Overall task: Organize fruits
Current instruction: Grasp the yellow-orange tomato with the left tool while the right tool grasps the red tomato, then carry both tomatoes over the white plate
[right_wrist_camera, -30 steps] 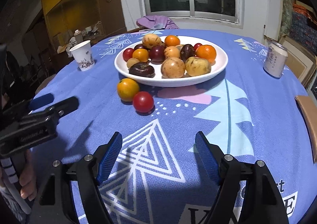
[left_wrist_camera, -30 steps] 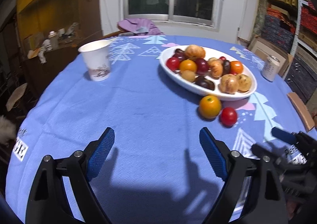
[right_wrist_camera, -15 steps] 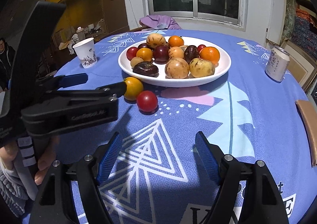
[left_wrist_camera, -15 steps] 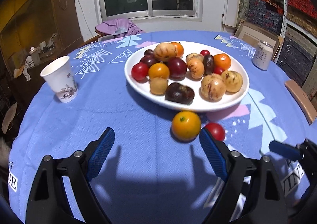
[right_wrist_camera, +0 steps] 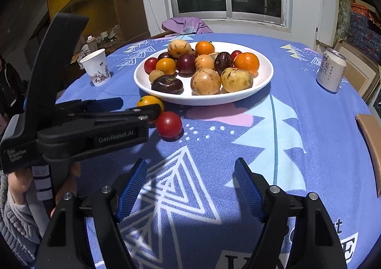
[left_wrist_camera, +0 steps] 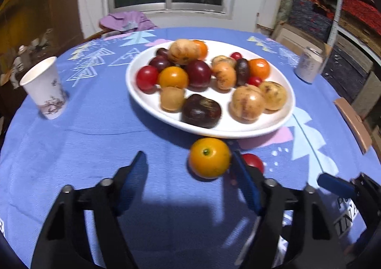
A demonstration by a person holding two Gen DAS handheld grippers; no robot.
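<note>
A white oval plate (left_wrist_camera: 152, 102) (right_wrist_camera: 262, 83) holds several fruits, orange, red, dark purple and tan. An orange fruit (left_wrist_camera: 209, 158) (right_wrist_camera: 148, 101) and a red tomato (left_wrist_camera: 253, 160) (right_wrist_camera: 169, 124) lie on the blue tablecloth just in front of the plate. My left gripper (left_wrist_camera: 189, 181) is open, and the orange fruit sits near its right finger, just beyond the tips. In the right wrist view the left gripper (right_wrist_camera: 133, 108) reaches in from the left, beside the orange fruit. My right gripper (right_wrist_camera: 190, 188) is open and empty, well short of the tomato.
A paper cup (left_wrist_camera: 44, 91) (right_wrist_camera: 96, 70) stands left of the plate. A drink can (left_wrist_camera: 308, 64) (right_wrist_camera: 331, 70) stands at the right. A brown flat object (right_wrist_camera: 371, 140) lies at the table's right edge. A purple cloth (right_wrist_camera: 188, 25) lies over a chair behind the table.
My left gripper has moved forward and to the right, toward the orange fruit, which now lies near its right finger. The right gripper has barely moved.
</note>
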